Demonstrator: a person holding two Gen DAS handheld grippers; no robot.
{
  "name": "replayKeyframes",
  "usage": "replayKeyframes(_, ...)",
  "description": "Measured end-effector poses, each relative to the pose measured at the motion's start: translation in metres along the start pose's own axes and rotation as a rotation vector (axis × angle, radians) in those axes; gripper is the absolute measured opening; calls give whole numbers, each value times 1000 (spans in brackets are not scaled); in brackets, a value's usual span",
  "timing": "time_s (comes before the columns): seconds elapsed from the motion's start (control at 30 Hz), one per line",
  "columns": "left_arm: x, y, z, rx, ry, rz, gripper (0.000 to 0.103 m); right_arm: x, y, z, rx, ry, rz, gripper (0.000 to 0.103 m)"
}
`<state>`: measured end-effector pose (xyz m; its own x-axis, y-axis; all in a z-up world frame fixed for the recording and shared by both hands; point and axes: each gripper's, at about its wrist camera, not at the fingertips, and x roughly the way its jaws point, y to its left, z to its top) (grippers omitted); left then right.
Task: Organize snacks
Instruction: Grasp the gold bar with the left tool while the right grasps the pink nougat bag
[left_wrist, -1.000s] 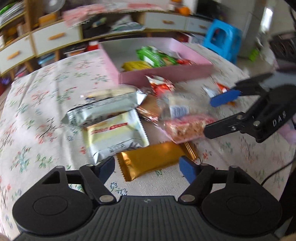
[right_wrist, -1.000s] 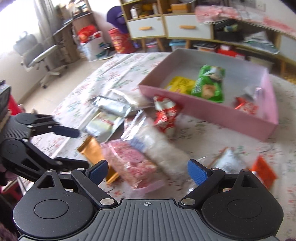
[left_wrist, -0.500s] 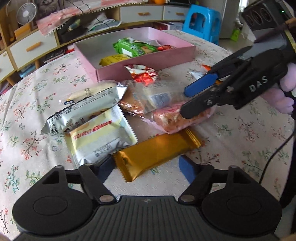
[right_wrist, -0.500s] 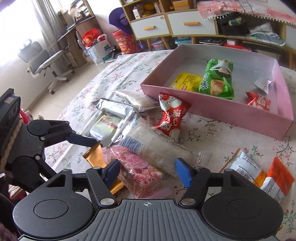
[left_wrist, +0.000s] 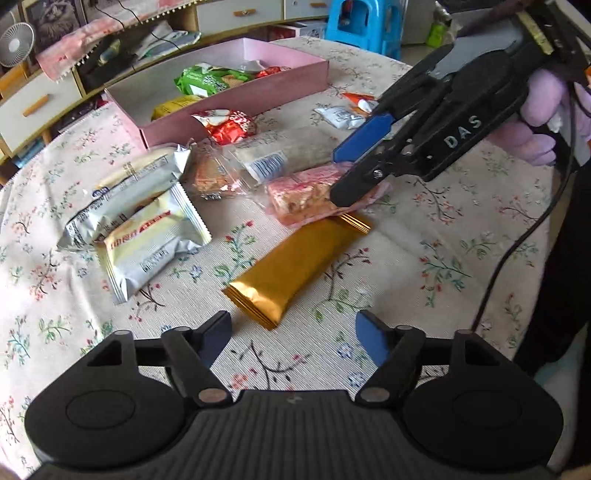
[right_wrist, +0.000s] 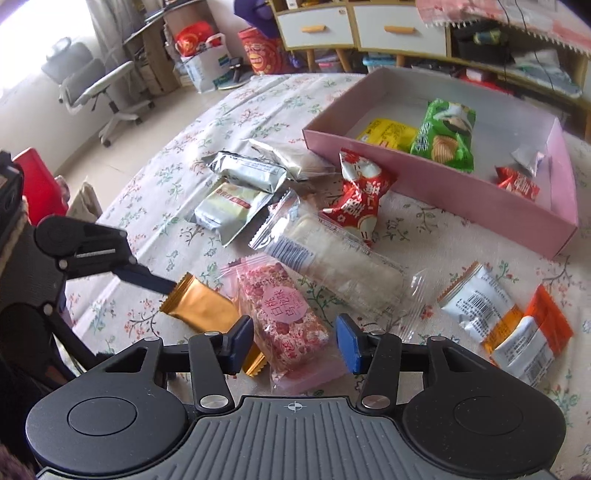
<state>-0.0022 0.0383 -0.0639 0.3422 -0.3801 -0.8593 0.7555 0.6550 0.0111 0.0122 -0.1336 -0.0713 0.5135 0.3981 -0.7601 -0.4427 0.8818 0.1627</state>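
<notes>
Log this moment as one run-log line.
right tongs: open, straddling pink snack pack | left tongs: open, near gold bar | pink box: several snacks inside

Table covered by a cream floral tablecloth (left_wrist: 424, 288), red and green sprig pattern. Blue plastic stool (left_wrist: 360, 20) on the floor past the table's far edge. Low white drawer unit (right_wrist: 364, 27) along the wall, 2 drawer fronts in the right wrist view, each with 1 orange handle; a pink fringed cloth (right_wrist: 517, 20) lies on top of it. Small white fan (left_wrist: 14, 42) on the unit at upper left in the left wrist view. Grey office chair (right_wrist: 94, 86) on a wheeled base, near the window. Red bag (right_wrist: 195, 37) and red patterned drum (right_wrist: 264, 55) on the floor by the shelving. Red bin (right_wrist: 35, 184) beside the table.
</notes>
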Motion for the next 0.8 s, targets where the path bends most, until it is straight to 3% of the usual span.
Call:
replayKeyframes(0.13,3,4,9,1,-19,18,75,3,-2,3,1,4,23,60)
replayKeyframes(0.3,11,-1,20,18,-35,4,75,13,-3,5,4,18,18,60)
replayKeyframes(0.53,12,-5,23,-22,-24,7,38,7,0,6,4,33,56,41)
replayKeyframes(0.7,2,-1,10,-129,10,74,27,-5,-1,5,13,37,47,37)
replayKeyframes(0.8,-6,8,0,-204,41,114,27,-10,0,1,15,62,18,36)
